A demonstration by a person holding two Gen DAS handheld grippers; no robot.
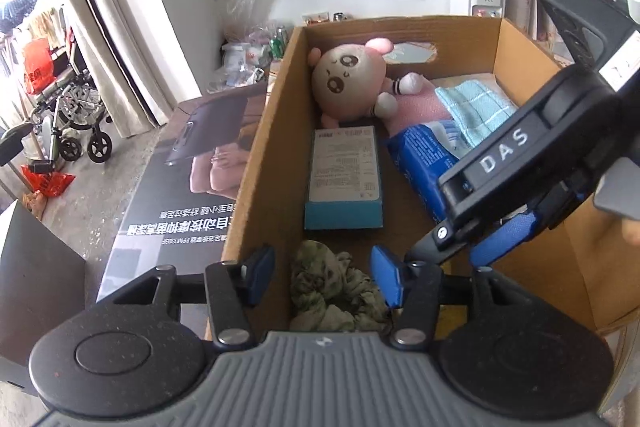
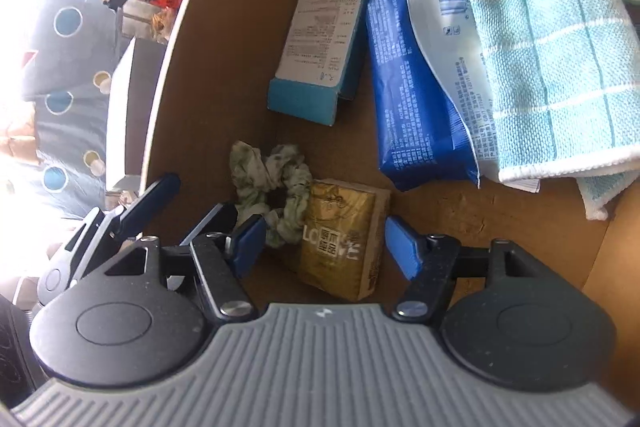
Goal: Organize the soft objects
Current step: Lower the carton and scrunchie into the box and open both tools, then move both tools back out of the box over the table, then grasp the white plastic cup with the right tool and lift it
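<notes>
A green patterned scrunchie (image 1: 332, 291) (image 2: 272, 183) lies on the floor of the cardboard box (image 1: 260, 155) in its near corner. My left gripper (image 1: 322, 277) is open, with the scrunchie lying loose between the pads. A yellow tissue pack (image 2: 344, 235) lies beside the scrunchie and touches it. My right gripper (image 2: 326, 245) is open around that pack, its pads just clear of it. The left gripper's fingers (image 2: 156, 195) show to the left of the scrunchie in the right wrist view.
Further in the box are a teal carton (image 1: 344, 175), a blue wipes pack (image 1: 420, 163), a light blue checked towel (image 1: 476, 107), a pink cloth (image 1: 416, 99) and a pink plush toy (image 1: 352, 79). A dark poster (image 1: 180, 167) lies left of the box, with a wheelchair (image 1: 68, 107) beyond it.
</notes>
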